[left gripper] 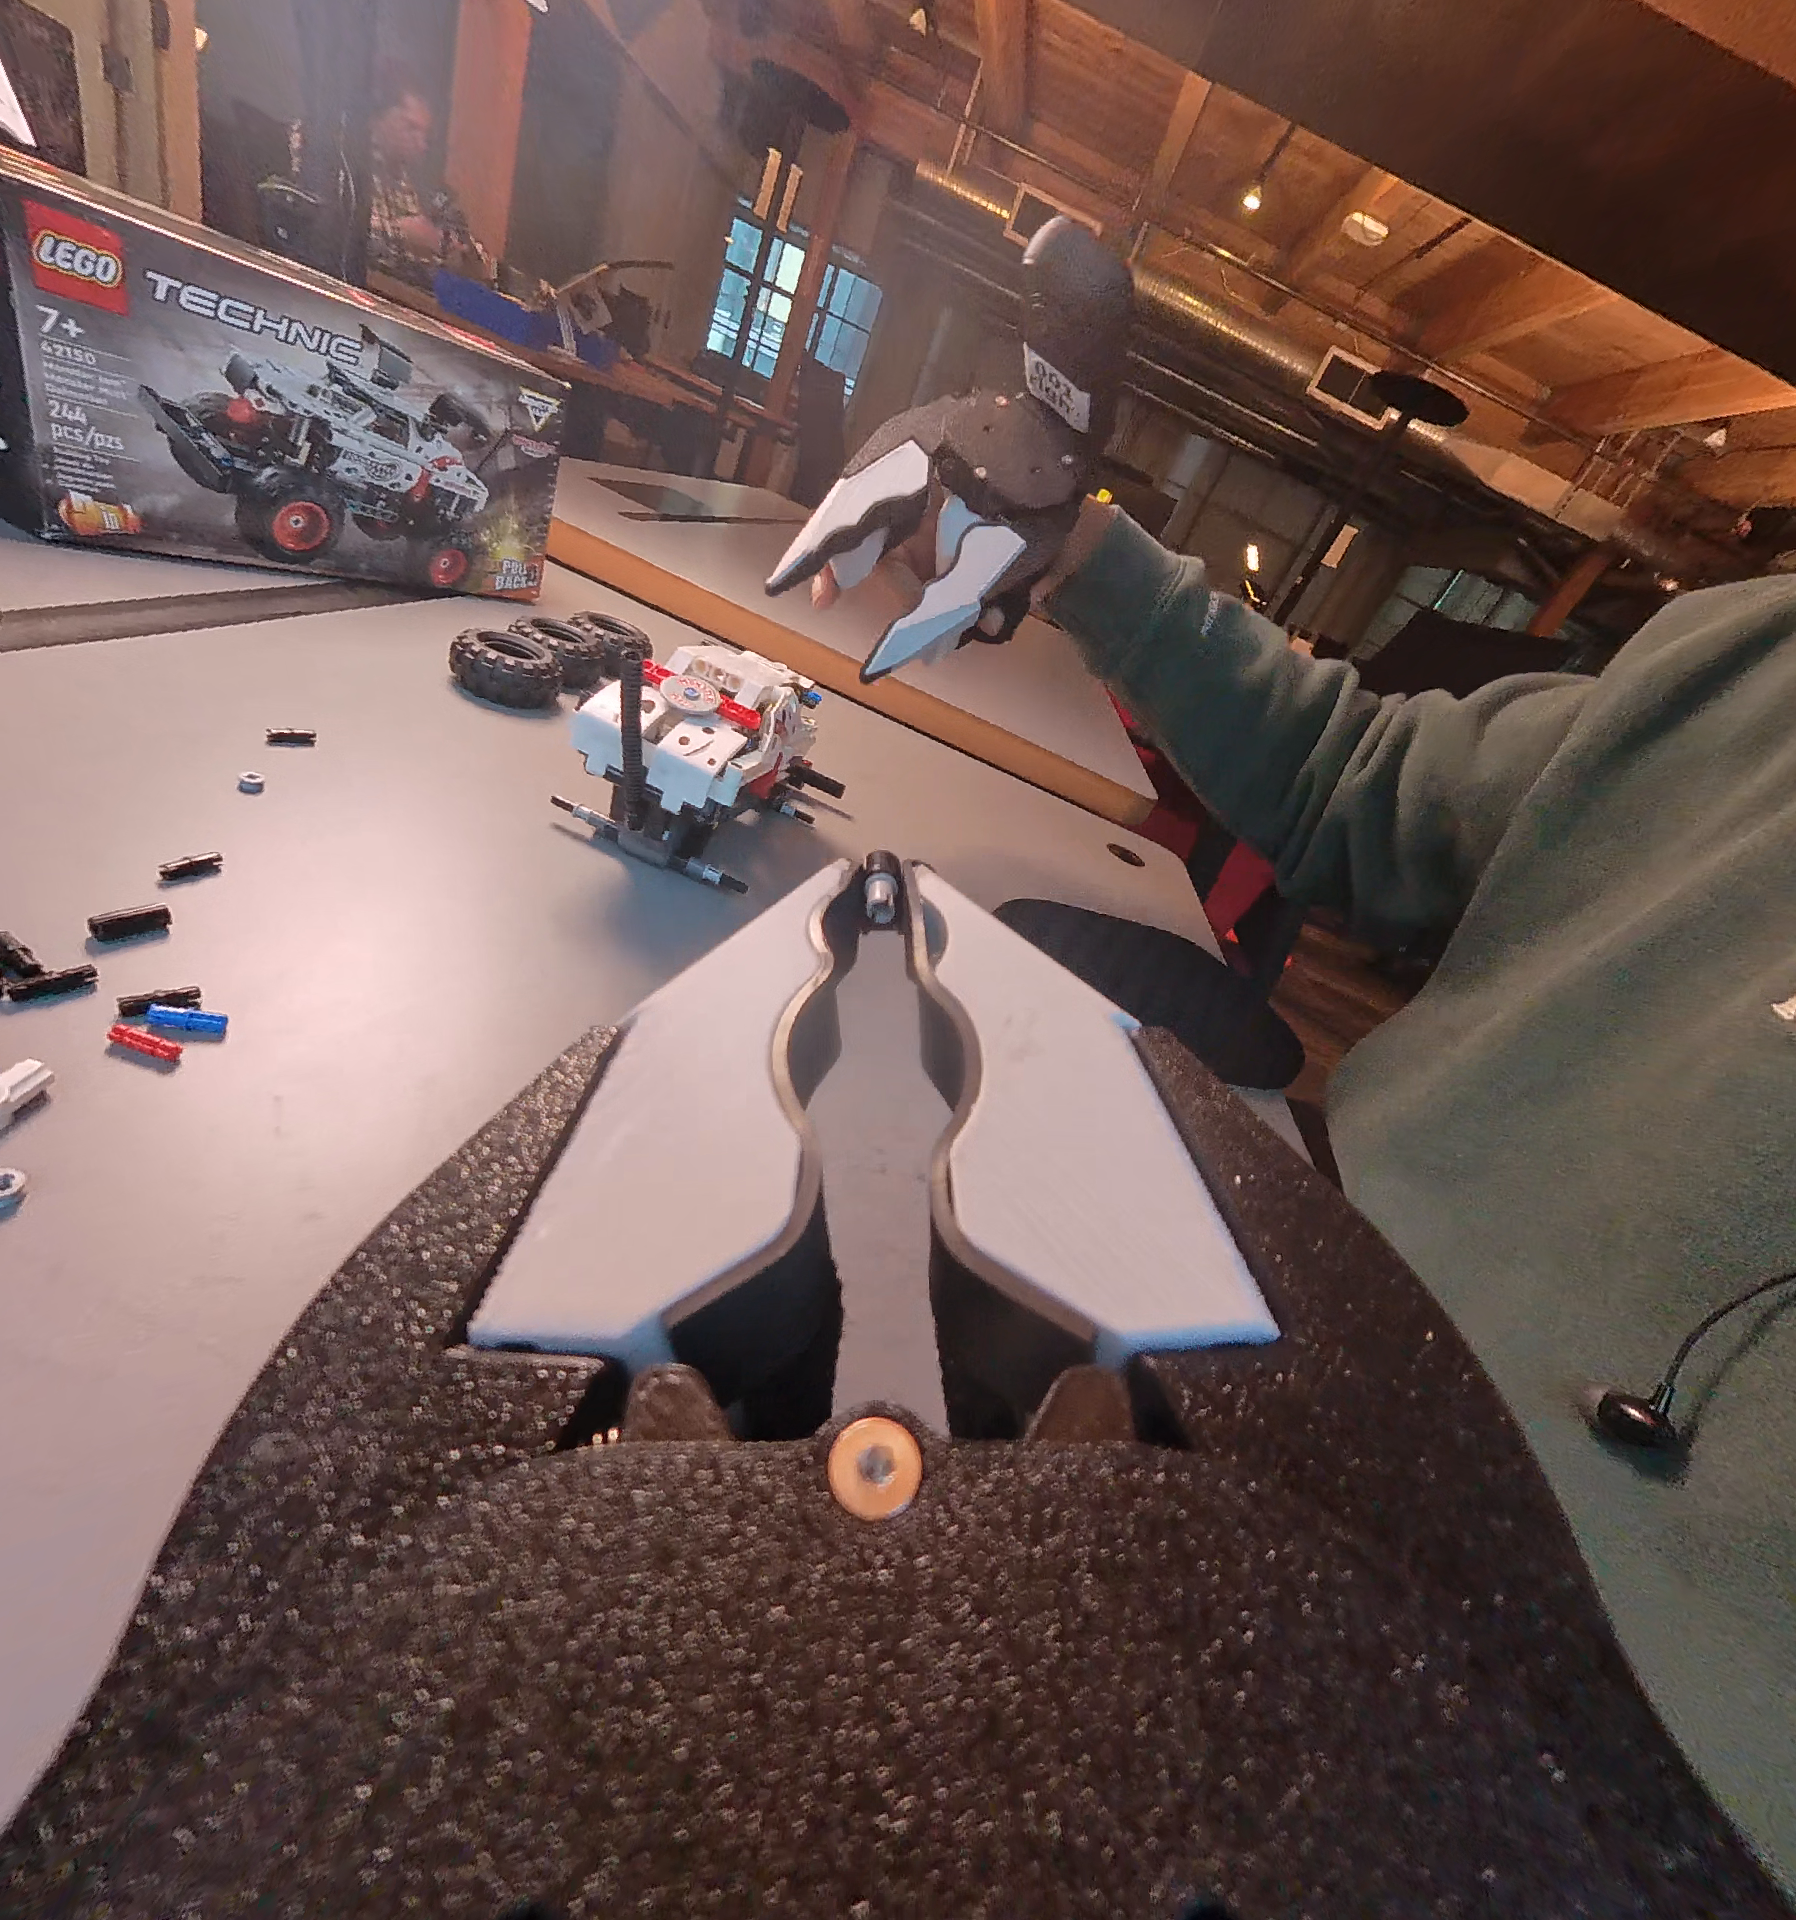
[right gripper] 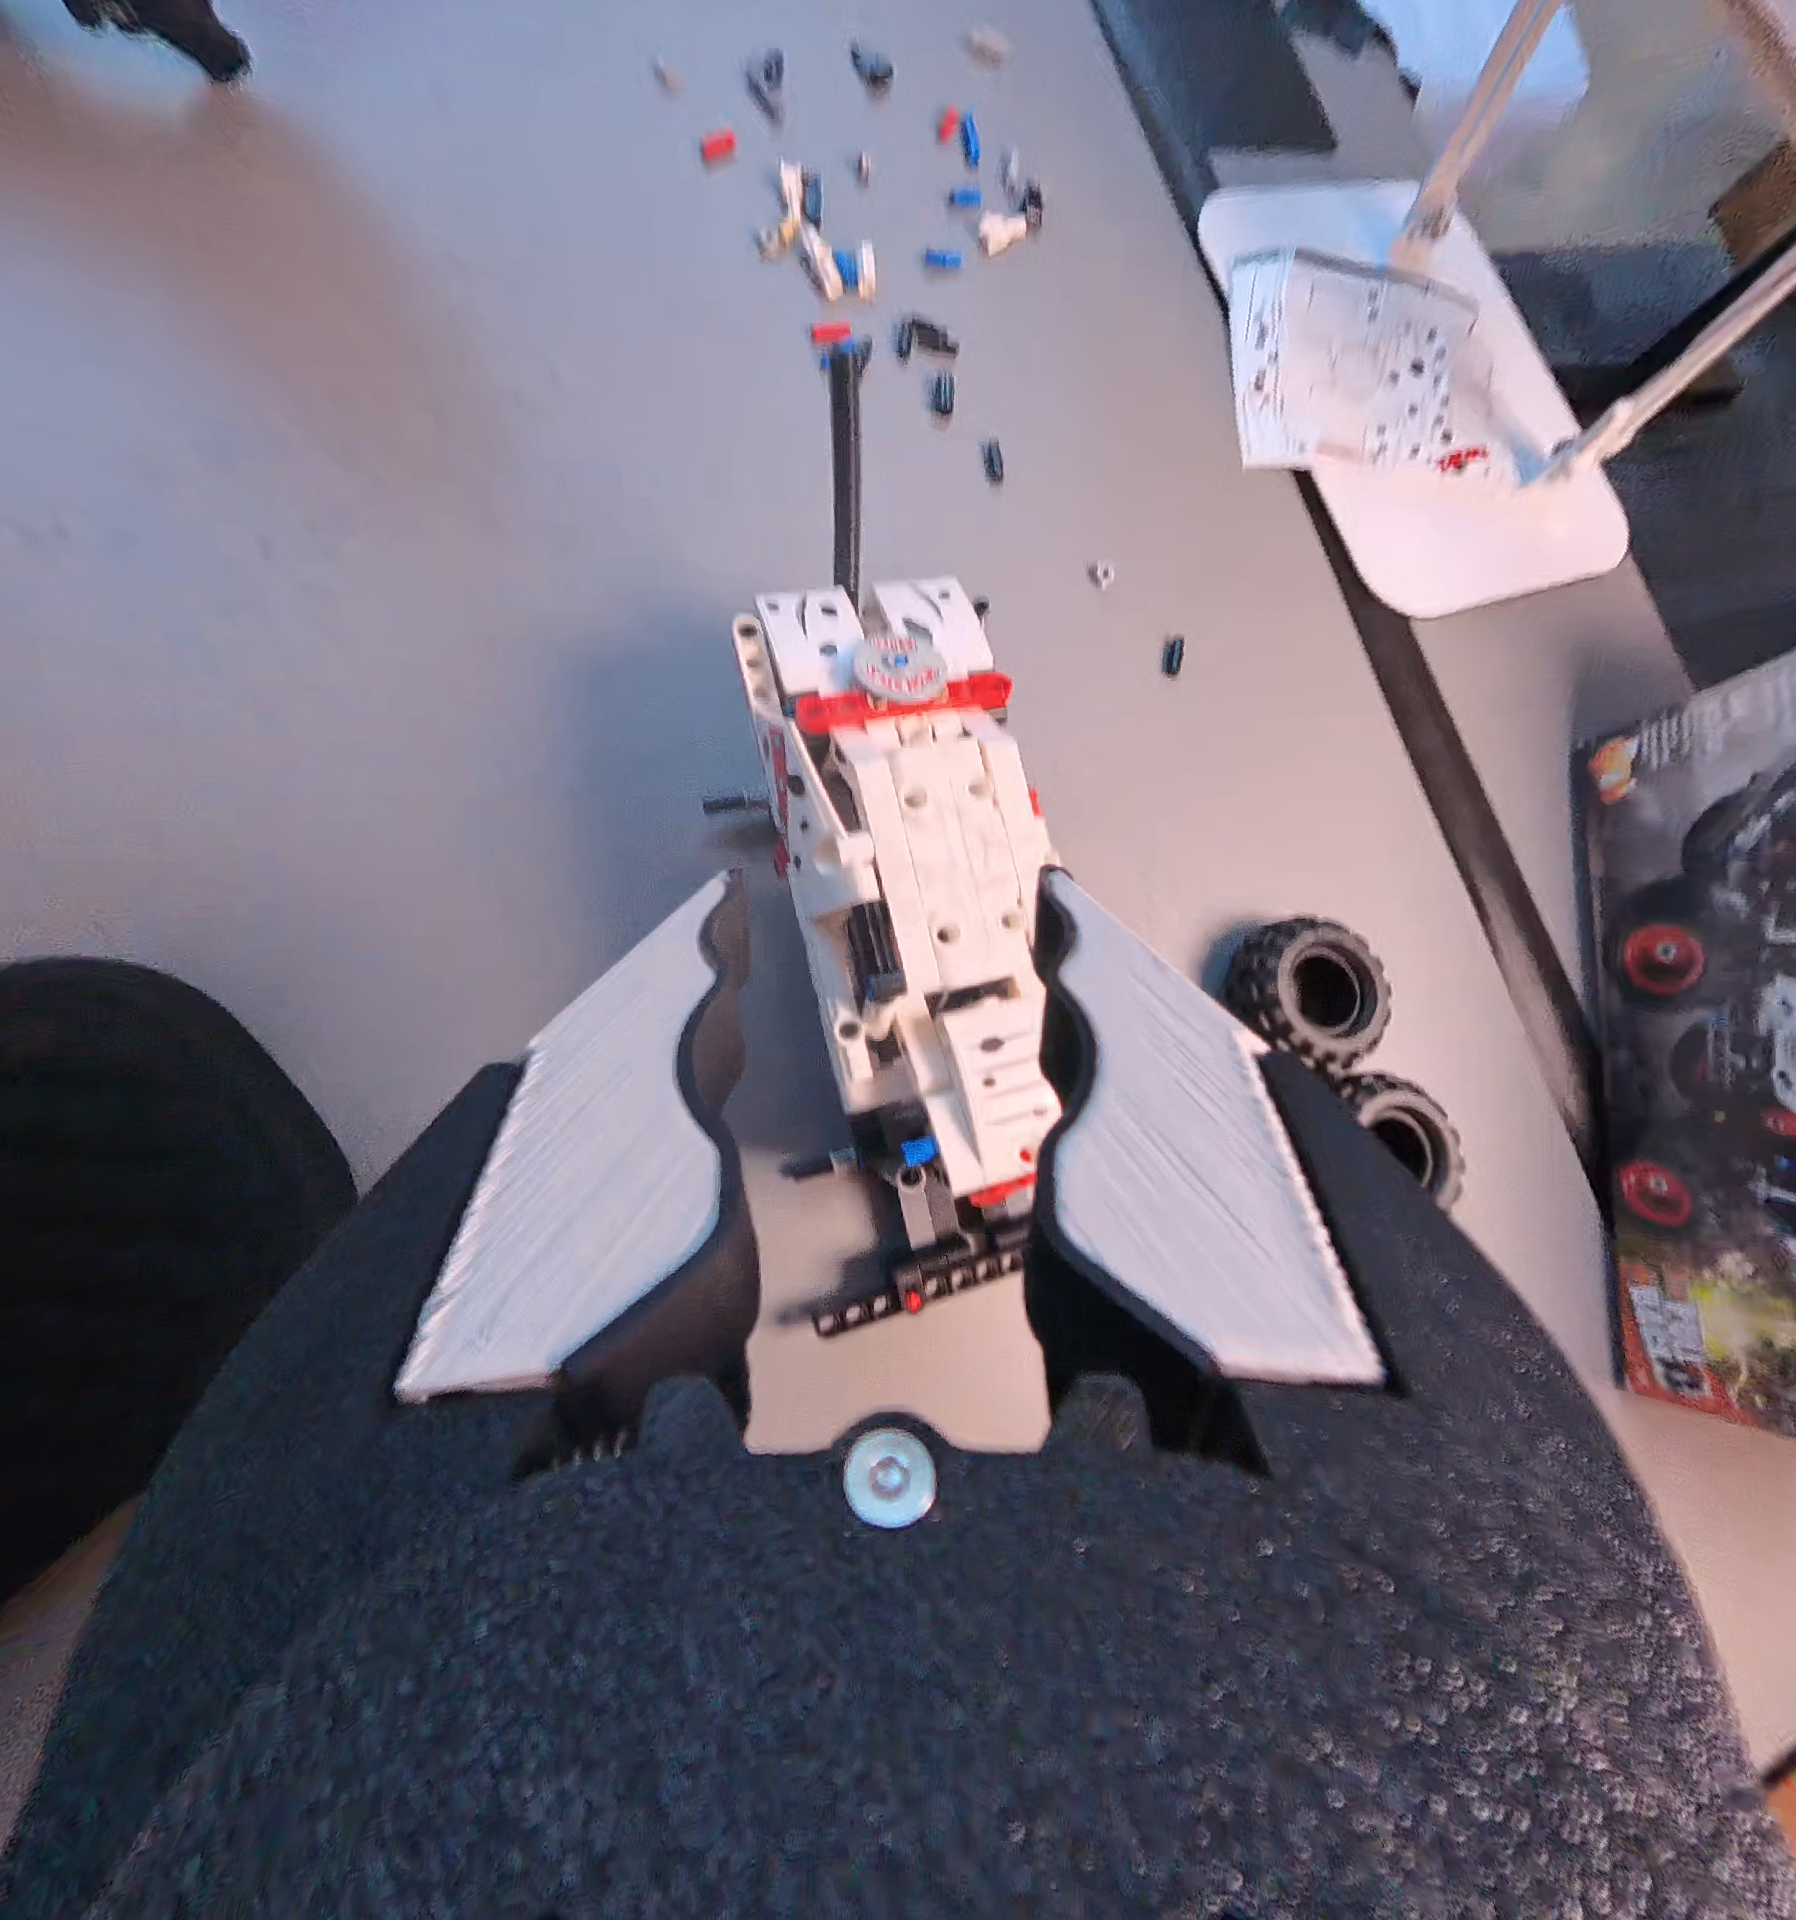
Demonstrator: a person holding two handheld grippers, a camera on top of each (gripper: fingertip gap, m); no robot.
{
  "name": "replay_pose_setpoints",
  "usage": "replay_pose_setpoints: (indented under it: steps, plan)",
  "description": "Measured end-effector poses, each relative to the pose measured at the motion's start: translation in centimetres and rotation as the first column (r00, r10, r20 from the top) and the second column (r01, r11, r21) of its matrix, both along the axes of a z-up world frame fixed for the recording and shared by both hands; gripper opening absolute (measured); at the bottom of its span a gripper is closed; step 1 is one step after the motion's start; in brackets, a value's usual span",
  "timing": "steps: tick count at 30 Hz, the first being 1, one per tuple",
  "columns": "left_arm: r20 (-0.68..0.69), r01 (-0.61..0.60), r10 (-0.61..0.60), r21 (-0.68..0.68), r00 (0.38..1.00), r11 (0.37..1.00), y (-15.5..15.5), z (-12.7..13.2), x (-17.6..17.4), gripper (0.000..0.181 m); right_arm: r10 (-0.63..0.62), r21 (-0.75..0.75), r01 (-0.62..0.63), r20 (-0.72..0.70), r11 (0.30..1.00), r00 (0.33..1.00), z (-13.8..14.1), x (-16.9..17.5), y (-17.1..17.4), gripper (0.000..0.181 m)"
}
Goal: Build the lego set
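Between the left gripper (left gripper: 881, 868) tips: small black-and-grey pin (left gripper: 879, 883), pinched tight | right gripper (right gripper: 889, 894) raised over the table (right gripper: 302, 571), fingers spread wide, empty | white-and-red truck body (right gripper: 915, 883) directly beneath it on the grey top | black tyres (right gripper: 1309, 987) just beside | loose pieces (right gripper: 873, 229) beyond | set box (left gripper: 239, 416) at the edge

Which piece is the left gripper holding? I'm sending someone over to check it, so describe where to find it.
Start at the half-built white and red truck on the grey table. Just in front of it, the left gripper is pinched shut on a tiny pin with a black head and grey shaft. It alone is off the table.
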State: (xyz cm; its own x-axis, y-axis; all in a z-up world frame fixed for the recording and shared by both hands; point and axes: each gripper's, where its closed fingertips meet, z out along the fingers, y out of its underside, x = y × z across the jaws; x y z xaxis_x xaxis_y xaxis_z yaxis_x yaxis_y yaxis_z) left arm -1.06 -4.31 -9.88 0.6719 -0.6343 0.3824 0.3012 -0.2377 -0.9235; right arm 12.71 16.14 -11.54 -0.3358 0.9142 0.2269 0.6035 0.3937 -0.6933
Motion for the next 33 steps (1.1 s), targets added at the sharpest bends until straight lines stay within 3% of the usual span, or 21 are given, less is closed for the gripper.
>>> replay_pose_setpoints:
  steps: [3,6,14,27,33]
  plan:
    - [-0.019,0.013,-0.013,-0.014,1.0,1.0,0.1,-0.6,0.5,0.007,-0.031,0.084,0.022,0.112,0.996,0.993,-2.3,1.4,2.2,0.057]
    - [-0.03,0.019,-0.019,-0.017,0.999,1.0,0.1,-0.8,0.8,0.007,-0.025,0.076,0.013,0.164,0.997,0.986,-3.8,1.4,2.8,0.059]
    - [-0.024,0.015,-0.016,-0.022,1.0,1.0,0.1,-0.9,0.8,0.007,0.023,0.065,-0.036,0.2,0.997,0.98,-5.2,-0.3,2.5,0.063]
    - [-0.062,0.025,-0.025,-0.003,0.998,1.0,-0.1,-0.9,1.3,0.007,0.153,0.03,-0.161,0.165,0.987,0.974,-5.2,-4.2,-4.4,0.063]
    - [-0.089,0.034,-0.033,0.011,0.996,0.999,-0.3,-0.8,1.6,0.007,0.157,0.029,-0.164,0.16,0.986,0.975,-5.2,-6.8,-7.5,0.063]
